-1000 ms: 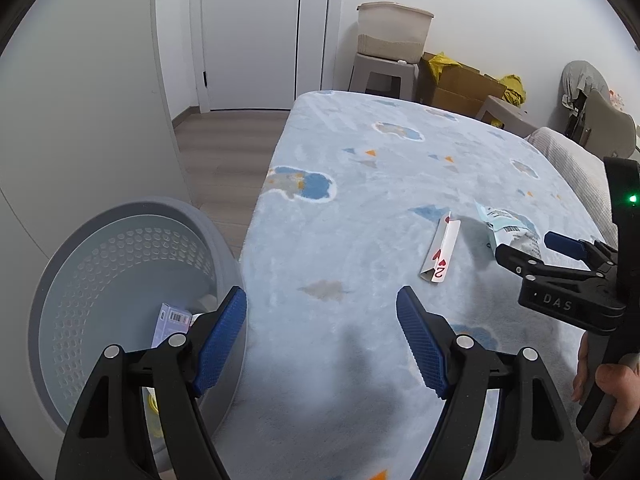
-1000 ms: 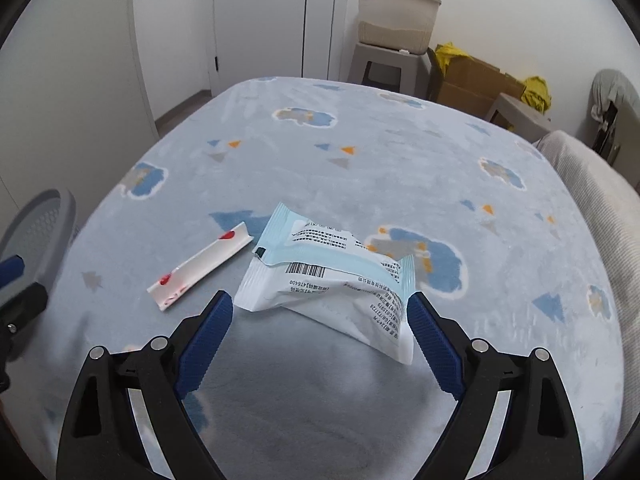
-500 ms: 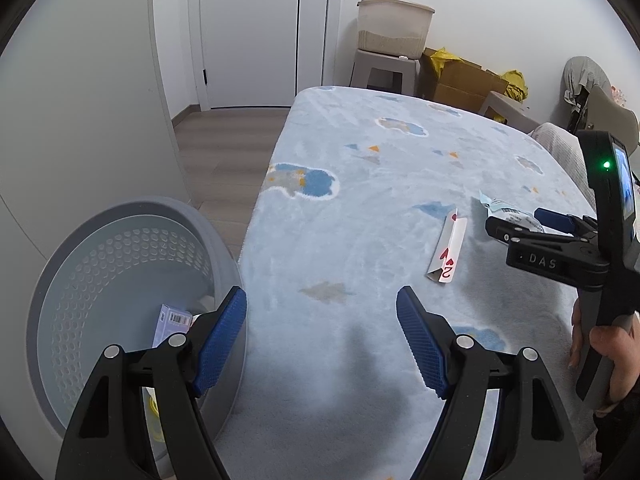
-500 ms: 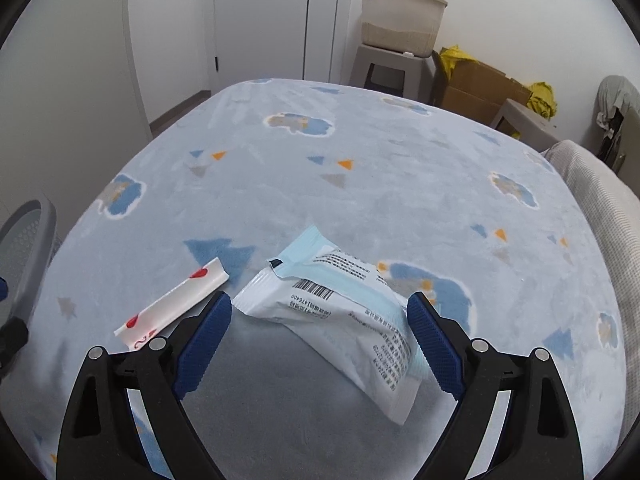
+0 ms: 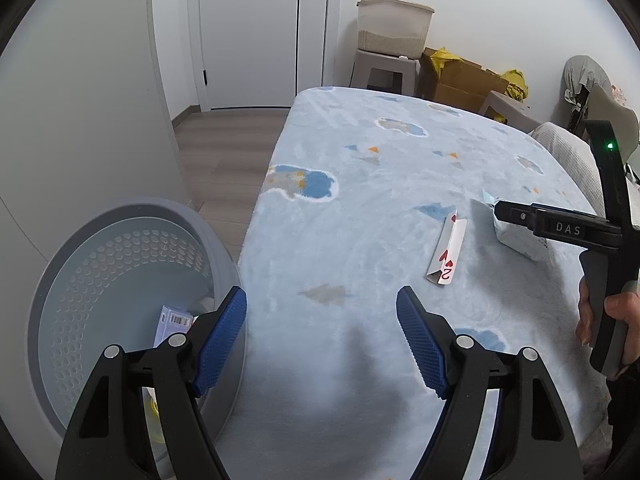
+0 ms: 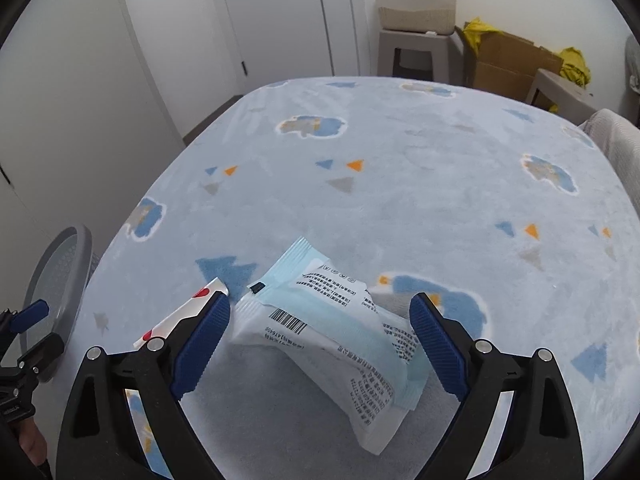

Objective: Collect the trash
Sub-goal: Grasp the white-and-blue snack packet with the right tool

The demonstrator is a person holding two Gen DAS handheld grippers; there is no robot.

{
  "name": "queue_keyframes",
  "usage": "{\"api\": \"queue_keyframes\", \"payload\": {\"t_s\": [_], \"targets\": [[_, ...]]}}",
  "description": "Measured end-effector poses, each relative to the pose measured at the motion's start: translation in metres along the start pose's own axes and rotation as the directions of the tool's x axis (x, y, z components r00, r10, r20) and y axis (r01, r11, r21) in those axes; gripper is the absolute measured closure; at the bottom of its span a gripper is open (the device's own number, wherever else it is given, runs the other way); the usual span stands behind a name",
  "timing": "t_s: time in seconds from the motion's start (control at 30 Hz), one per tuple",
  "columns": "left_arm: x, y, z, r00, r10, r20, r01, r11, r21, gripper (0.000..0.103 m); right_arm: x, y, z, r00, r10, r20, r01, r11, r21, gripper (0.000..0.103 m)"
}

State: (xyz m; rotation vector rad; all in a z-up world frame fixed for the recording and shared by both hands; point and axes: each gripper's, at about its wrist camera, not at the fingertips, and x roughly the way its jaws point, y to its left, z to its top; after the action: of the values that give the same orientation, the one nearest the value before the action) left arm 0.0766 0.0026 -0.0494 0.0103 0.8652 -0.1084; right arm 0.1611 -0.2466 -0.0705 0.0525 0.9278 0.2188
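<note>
In the left wrist view, the left gripper (image 5: 322, 336) hangs with its blue-padded jaws spread wide and nothing between them, over the near edge of a surface (image 5: 360, 184) covered by a pale blue fleece blanket with cloud and triangle prints. To its left, beside the surface, stands a round grey perforated trash basket (image 5: 116, 280) with a small barcoded box (image 5: 173, 320) inside. A folded playing card (image 5: 447, 254), a red two of hearts, lies on the blanket. Just to its right sits a white and pale blue wrapper packet (image 5: 520, 238), with the right gripper (image 5: 505, 213) reaching over it.

In the right wrist view, the right gripper (image 6: 320, 340) is open, one jaw on either side of the wrapper packet (image 6: 332, 340), which lies on the blanket barcode side up; I cannot tell whether the pads touch it. The playing card (image 6: 180, 312) sits just beside the left jaw, partly hidden. The trash basket (image 6: 60, 276) shows at the far left edge.
</note>
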Motion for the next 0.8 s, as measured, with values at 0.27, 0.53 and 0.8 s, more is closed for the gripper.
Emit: {"api": "queue_keyframes", "payload": {"t_s": [0.27, 0.53, 0.8], "targets": [[0.003, -0.002, 0.0, 1.0, -0.006, -0.006, 0.006, 1.0, -0.008, 0.029, 0.0, -0.003, -0.005, 0.997, 0.053, -0.055, -0.053, 0.999, 0.011, 0.011], [0.0, -0.008, -0.001, 1.0, -0.015, -0.001, 0.015, 1.0, 0.005, 0.029, -0.004, 0.007, -0.011, 0.998, 0.018, -0.056, -0.02, 0.999, -0.028, 0.012], [0.002, -0.014, 0.001, 0.999, -0.041, -0.014, 0.041, 0.999, 0.002, 0.029, 0.013, -0.003, -0.009, 0.997, 0.007, -0.071, -0.009, 1.0, -0.028, 0.025]]}}
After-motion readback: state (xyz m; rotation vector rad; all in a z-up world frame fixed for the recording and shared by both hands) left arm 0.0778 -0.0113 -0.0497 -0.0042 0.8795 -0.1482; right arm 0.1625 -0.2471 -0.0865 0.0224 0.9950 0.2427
